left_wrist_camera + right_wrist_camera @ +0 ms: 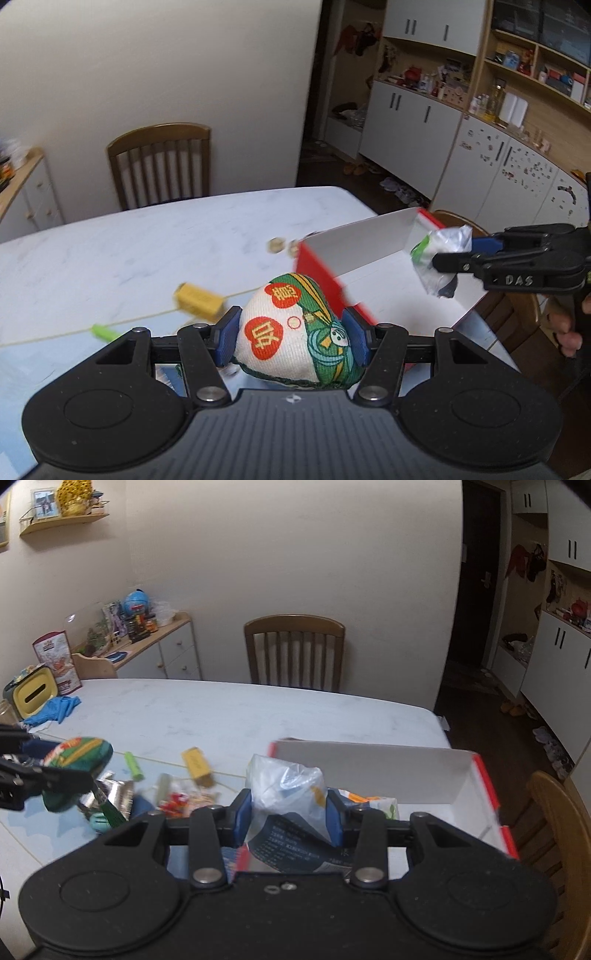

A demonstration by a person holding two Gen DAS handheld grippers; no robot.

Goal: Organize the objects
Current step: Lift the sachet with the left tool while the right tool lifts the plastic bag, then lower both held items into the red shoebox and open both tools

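Note:
My left gripper point(293, 338) is shut on a stuffed cloth pouch point(295, 336), white and green with red apple prints, held above the white table point(147, 236). From the right wrist view the same pouch point(79, 755) hangs at the far left in the left gripper point(74, 775). My right gripper point(290, 812) is shut on a crinkled clear plastic packet point(286, 786) with dark printing. In the left wrist view that packet point(441, 258) shows at the right, in the right gripper point(448, 260), over a red box with a white inside point(354, 240). The box point(388, 771) lies open just beyond the right gripper.
Small items lie on the table: a yellow box point(197, 764), a green tube point(133, 765), foil and snack packets point(177, 799). A blue cloth point(55, 709) and a yellow bin point(35, 696) sit far left. Wooden chairs point(293, 651) stand around. A sideboard point(155, 646) and cabinets point(413, 118) line the walls.

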